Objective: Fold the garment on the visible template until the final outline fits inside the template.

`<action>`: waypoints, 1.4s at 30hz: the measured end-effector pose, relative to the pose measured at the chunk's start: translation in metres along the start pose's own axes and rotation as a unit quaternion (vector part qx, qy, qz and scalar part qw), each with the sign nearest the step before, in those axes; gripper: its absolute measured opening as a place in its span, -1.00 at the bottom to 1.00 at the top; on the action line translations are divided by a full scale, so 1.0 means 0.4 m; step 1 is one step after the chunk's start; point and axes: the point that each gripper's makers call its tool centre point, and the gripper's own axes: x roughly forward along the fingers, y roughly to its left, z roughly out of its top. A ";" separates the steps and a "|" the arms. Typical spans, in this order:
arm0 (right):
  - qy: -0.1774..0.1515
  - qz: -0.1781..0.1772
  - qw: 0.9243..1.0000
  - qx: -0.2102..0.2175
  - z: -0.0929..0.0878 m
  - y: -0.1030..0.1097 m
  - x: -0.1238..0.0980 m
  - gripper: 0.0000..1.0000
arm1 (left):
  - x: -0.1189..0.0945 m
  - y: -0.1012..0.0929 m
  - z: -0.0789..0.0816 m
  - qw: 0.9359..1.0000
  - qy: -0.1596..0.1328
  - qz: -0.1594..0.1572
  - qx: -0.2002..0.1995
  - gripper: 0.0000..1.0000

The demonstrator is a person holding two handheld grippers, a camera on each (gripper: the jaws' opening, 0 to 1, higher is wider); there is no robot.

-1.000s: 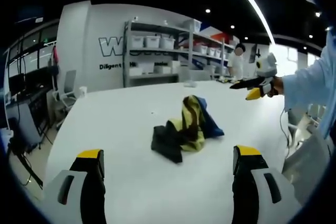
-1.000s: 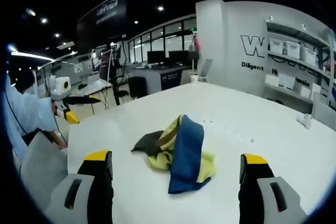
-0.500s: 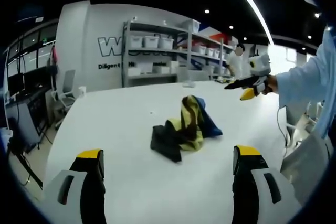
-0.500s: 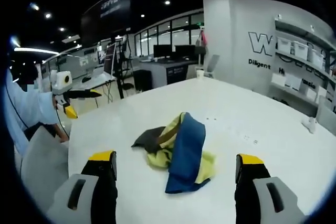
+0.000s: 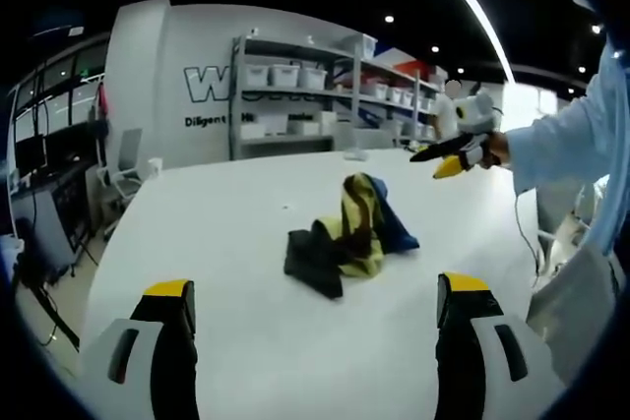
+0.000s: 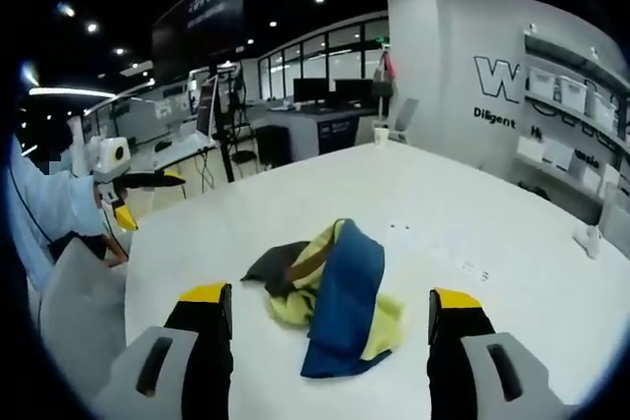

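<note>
The crumpled yellow, blue and dark-grey fabric garment (image 5: 346,233) (image 6: 330,294) lies in a loose heap near the middle of the white table (image 5: 226,243) (image 6: 472,233) — no fold has been made, by my reading, and no template outline can be made out on the surface. Your left gripper (image 5: 313,292) hovers short of the heap, jaws spread wide, holding nothing; your right gripper (image 6: 330,300) likewise stands wide apart and empty, the garment lying beyond its tips. Everything is left to do — spreading, folding, fitting. Shelving with white bins (image 5: 295,95) stands behind the table.
</note>
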 end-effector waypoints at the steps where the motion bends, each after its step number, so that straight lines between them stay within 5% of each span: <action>1: 0.000 0.001 1.000 0.000 0.003 -0.002 0.004 0.52 | 0.000 0.001 0.001 1.000 0.000 0.000 0.000 0.99; 19: 0.020 0.022 0.999 -0.017 0.049 -0.044 0.057 0.42 | 0.003 0.006 -0.008 1.000 0.003 0.005 -0.002 0.99; 42: 0.077 0.047 0.995 -0.051 0.077 -0.068 0.106 -0.03 | 0.002 0.002 -0.013 1.000 -0.003 0.006 -0.005 0.99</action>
